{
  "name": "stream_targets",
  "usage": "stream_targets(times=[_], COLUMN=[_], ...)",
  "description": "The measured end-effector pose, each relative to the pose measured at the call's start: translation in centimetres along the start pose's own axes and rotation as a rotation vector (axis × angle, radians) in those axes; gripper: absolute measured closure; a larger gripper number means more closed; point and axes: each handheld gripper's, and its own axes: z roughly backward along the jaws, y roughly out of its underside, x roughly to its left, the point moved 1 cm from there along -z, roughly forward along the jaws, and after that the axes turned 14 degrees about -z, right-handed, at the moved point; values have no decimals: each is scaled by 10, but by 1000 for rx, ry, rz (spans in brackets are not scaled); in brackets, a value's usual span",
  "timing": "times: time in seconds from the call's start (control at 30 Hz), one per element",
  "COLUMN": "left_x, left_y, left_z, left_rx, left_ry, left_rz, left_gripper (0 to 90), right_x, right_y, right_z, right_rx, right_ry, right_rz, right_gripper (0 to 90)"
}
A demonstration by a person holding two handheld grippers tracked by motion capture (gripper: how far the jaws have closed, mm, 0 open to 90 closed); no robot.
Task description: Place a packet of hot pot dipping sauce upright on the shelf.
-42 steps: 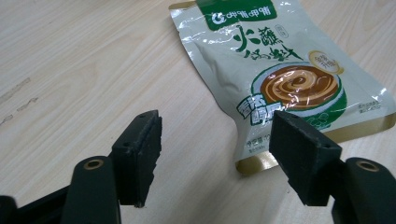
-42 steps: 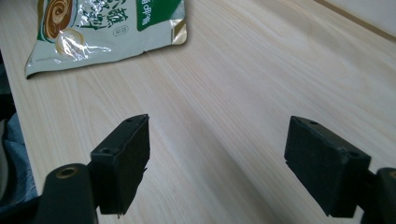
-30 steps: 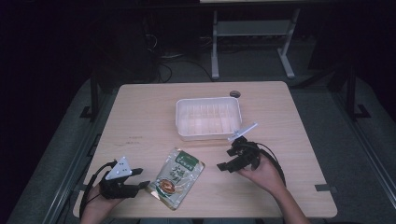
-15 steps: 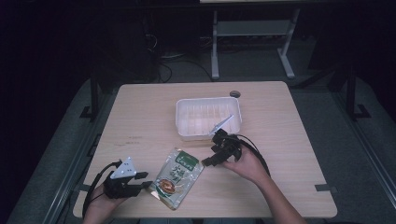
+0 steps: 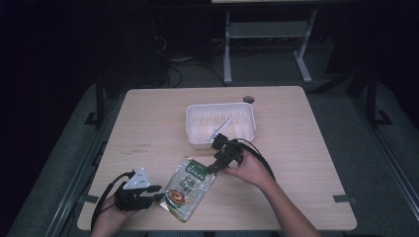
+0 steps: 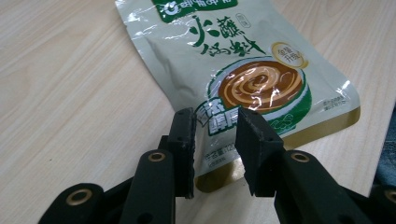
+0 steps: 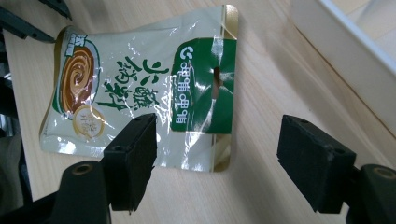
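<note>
A dim room surrounds a pale wooden table [image 5: 148, 128], with grey floor on both sides and a metal stand [image 5: 267, 44] behind the far edge. A small dark disc [image 5: 248, 99] is set into the table near that edge.

A white plastic tray [image 5: 247, 129] sits past mid-table, its long sides running left to right; whether anything lies in it cannot be told, since the right gripper's grey plate crosses its near wall.

A foil sauce pouch [image 5: 188, 190] lies flat near the front edge, between the two hands. Its long axis runs on a slant, green header end pointing up and right toward the tray, gold-edged bottom end toward the person's left.

The right gripper [image 5: 211, 169], held by a hand coming in from the bottom, hangs over the header end with jaws spread wide, one pad over the pouch's side edge and the other over bare wood.

The left gripper [image 5: 159, 196] rests at the front left; its jaws have just been closing and now stand at the bottom corner of the pouch, though the pictures do not show whether the pads pinch the foil.
</note>
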Motion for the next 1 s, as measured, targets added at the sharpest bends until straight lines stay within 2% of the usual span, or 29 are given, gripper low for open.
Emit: stream_targets(times=[0.2, 0.33, 0.5, 0.73, 0.93, 1.0], left_x=[-1, -1, 0, 0, 0, 0], left_y=[-1, 0, 1, 0, 1, 1], left_z=[-4, -7, -8, -9, -9, -9], left_rx=[10, 24, 23, 26, 27, 30], left_ry=[19, 24, 30, 29, 33, 32], left_rz=[-10, -9, -3, -5, -2, -2], left_gripper=[681, 682, 682, 679, 679, 678], right_x=[3, 1, 0, -1, 4, 5], right_y=[-11, -15, -18, -21, -24, -24], right_z=[-11, -25, -32, -44, -50, -50], right_rx=[22, 55, 55, 82, 106, 105], right_ry=[-11, -5, -4, -16, -66, -63], right_rz=[4, 2, -5, -10, 1, 5], right_gripper=[283, 281, 292, 345, 431, 437])
